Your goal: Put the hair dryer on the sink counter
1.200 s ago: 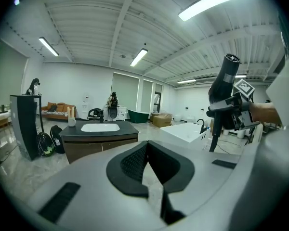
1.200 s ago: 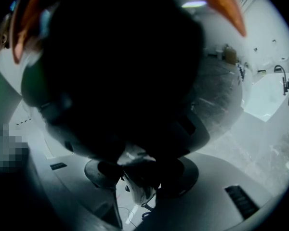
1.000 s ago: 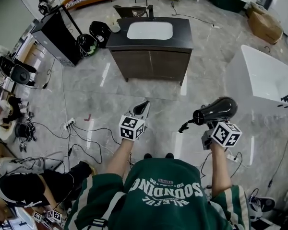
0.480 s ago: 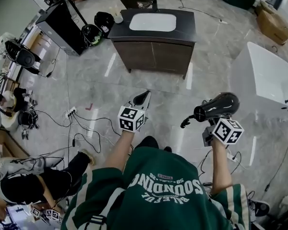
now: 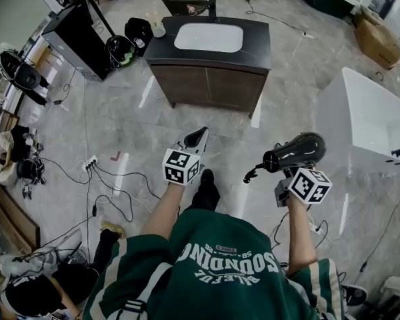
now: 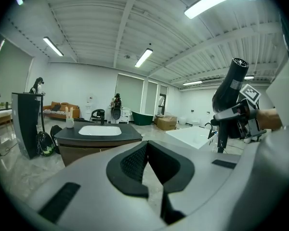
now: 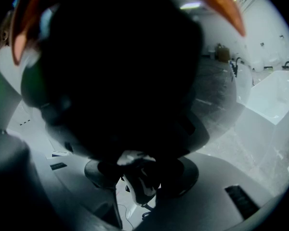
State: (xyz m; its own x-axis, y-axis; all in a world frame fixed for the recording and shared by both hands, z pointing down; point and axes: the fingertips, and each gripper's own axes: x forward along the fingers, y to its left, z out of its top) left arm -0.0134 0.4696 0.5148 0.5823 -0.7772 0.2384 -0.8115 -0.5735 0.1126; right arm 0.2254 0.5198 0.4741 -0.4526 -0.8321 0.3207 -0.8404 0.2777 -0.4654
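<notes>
**One hair dryer carried in the right gripper, well apart from the sink counter**

At the upper left of the head view stands one black cabinet [image 5: 73, 35], and several cables [image 5: 113, 179] lie on the grey floor under it. Left of centre is the left gripper [image 5: 199, 136]; its jaws are pressed together at the tips and nothing is between them. At the upper centre is one dark sink counter [image 5: 260, 39] with one white basin [image 5: 209, 37] and one black faucet [image 5: 212, 9] behind it. Right of centre, the right gripper [image 5: 290, 172] pinches the handle of the one black hair dryer [image 5: 297, 151], which is above the floor with its short cord [image 5: 253, 174] hanging to the left. Each gripper bears one marker cube, so two cubes in all. At the right edge is one white bathtub [image 5: 370, 112].
</notes>
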